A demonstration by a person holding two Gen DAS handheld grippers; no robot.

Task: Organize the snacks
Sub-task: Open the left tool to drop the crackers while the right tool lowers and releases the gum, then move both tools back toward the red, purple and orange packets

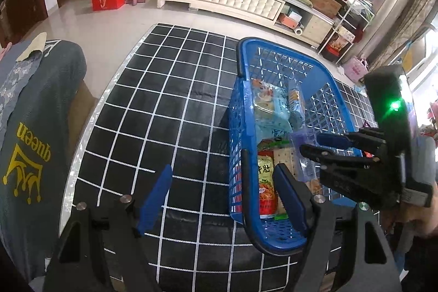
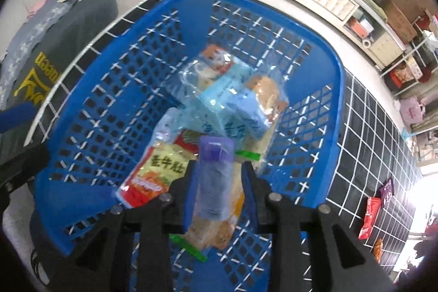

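A purple-topped snack packet sits clamped between the two fingers of the right gripper, held above the near end of the blue basket, its purple end pointing toward the far side. Below it in the basket lie a red and yellow packet, a light blue packet farther in, and clear cracker packs with green strips nearest the gripper. In the left wrist view the right gripper reaches in from the right over the basket's near half. The left gripper is spread wide and holds nothing; its right finger is inside the basket's near end and its left finger hangs over the black grid-patterned table, so the near left corner of the basket lies between them. Left of the basket the table is bare up to its pale edge, where a grey cloth with yellow lettering lies beside it. On the table's right part, well apart from the basket, lie more snack packets.
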